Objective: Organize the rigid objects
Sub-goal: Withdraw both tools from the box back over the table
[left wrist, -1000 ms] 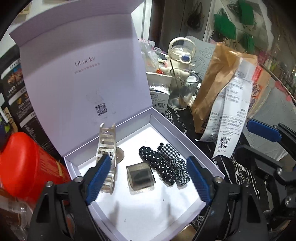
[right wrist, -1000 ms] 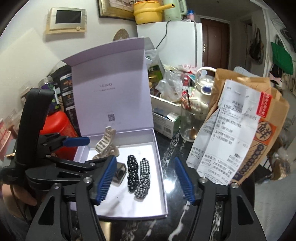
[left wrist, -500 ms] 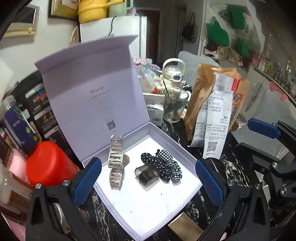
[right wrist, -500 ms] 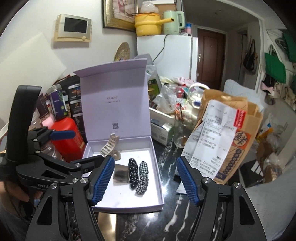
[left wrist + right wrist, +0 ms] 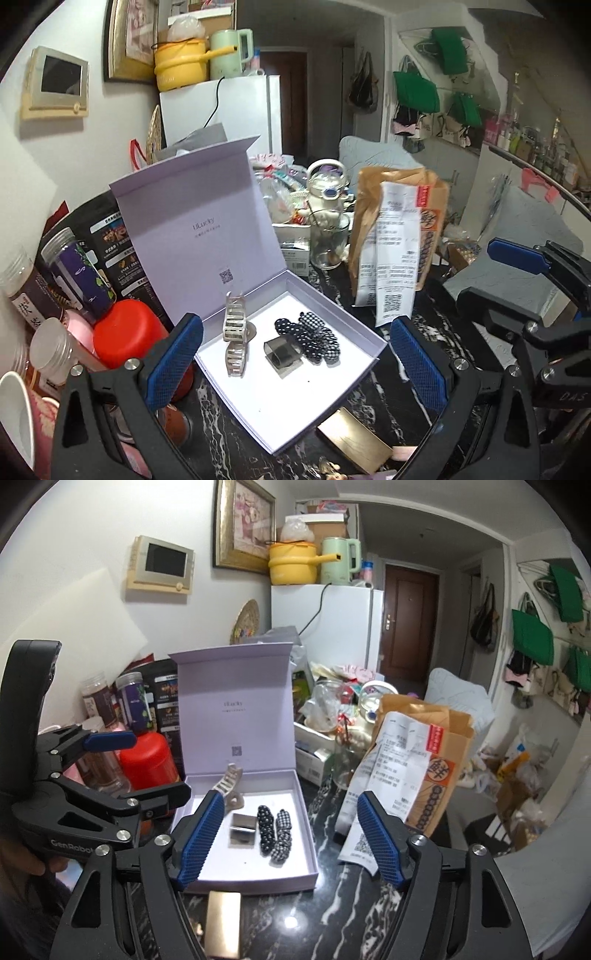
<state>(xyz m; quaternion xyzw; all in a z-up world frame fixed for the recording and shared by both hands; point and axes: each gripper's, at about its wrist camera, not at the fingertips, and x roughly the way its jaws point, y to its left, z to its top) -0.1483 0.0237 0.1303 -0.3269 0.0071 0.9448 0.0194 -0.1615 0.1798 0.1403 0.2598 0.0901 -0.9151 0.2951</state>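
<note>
An open lilac gift box (image 5: 354, 321) (image 5: 308, 834) stands on the black marble table with its lid upright. Inside lie a beige claw clip (image 5: 234, 332) (image 5: 229, 784), a grey square clip (image 5: 282, 352) (image 5: 242, 829) and dark dotted and checked hair clips (image 5: 316, 338) (image 5: 275, 830). A gold rectangular clip lies on the table in front of the box (image 5: 354, 441) (image 5: 222, 917). My left gripper (image 5: 293, 363) is open and empty, above the box's near side. My right gripper (image 5: 288, 840) is open and empty, back from the box.
A red canister (image 5: 125, 332) and jars (image 5: 79, 273) crowd the left of the box. A brown paper bag with receipts (image 5: 395, 243) and a glass (image 5: 328, 240) stand to the right and behind. The other gripper shows at each view's edge (image 5: 535, 295) (image 5: 74, 794).
Both grippers have pulled up and back from the box. The box contents now look smaller and farther. The gold clip on the table has come into view.
</note>
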